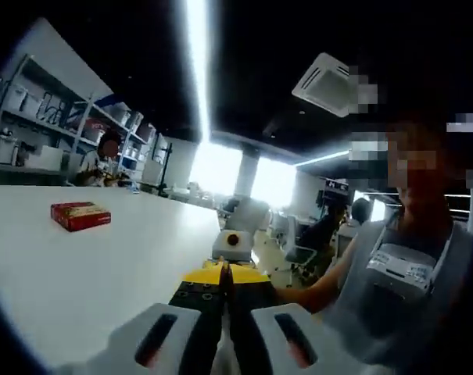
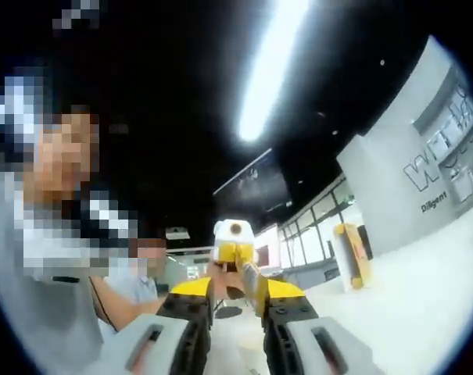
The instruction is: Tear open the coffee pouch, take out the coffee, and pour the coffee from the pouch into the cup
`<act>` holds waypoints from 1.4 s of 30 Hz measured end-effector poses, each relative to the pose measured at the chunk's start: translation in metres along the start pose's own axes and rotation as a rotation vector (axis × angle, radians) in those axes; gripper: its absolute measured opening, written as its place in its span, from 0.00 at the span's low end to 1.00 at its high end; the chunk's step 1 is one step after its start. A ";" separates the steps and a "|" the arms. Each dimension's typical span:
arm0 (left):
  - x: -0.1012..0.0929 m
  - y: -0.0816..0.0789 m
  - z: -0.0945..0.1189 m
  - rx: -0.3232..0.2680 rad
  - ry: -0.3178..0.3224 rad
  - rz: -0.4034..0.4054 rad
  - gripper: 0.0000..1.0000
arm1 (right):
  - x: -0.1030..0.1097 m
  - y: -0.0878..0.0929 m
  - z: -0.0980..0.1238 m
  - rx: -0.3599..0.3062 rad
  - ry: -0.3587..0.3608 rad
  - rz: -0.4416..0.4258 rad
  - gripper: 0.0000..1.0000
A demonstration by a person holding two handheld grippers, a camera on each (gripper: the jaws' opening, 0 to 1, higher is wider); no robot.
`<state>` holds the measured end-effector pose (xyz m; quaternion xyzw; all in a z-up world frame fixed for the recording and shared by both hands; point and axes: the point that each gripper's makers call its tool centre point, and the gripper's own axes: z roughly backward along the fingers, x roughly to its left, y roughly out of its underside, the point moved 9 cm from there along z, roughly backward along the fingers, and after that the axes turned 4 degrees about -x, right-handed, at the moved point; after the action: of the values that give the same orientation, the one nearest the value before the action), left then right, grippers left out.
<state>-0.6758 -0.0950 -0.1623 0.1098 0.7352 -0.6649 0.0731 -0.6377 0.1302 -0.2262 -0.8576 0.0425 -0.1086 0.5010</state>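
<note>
Left tongs (image 1: pixel 225 275) closed, jaws together; right tongs (image 2: pixel 238 291) clamping pouch (image 2: pixel 250 283), raised.

A red box (image 1: pixel 80 215) lay flat on the white table (image 1: pixel 72 273), well apart from anything else. Behind it stood metal shelving (image 1: pixel 48 117) stacked with containers, where a person (image 1: pixel 103 160) sat. Long ceiling lights (image 1: pixel 197 62) glared overhead, and bright windows (image 1: pixel 216 168) lit the far wall.

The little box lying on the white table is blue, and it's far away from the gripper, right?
Not quite. The box is red, not blue, as the left gripper view shows. The rest holds: it lies on the white table, well away from the left gripper.
</note>
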 end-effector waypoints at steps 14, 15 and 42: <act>0.005 0.021 -0.019 -0.007 0.041 0.010 0.04 | -0.003 -0.008 0.011 0.124 0.020 -0.018 0.09; 0.005 0.024 -0.020 -0.004 0.037 0.010 0.04 | -0.003 -0.010 0.012 0.150 0.029 -0.010 0.09; 0.001 0.042 -0.010 0.108 -0.148 -0.207 0.23 | -0.010 -0.047 -0.022 0.970 0.105 0.065 0.08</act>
<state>-0.6650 -0.0813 -0.2021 -0.0121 0.6984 -0.7137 0.0523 -0.6542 0.1364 -0.1761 -0.5169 0.0388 -0.1434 0.8430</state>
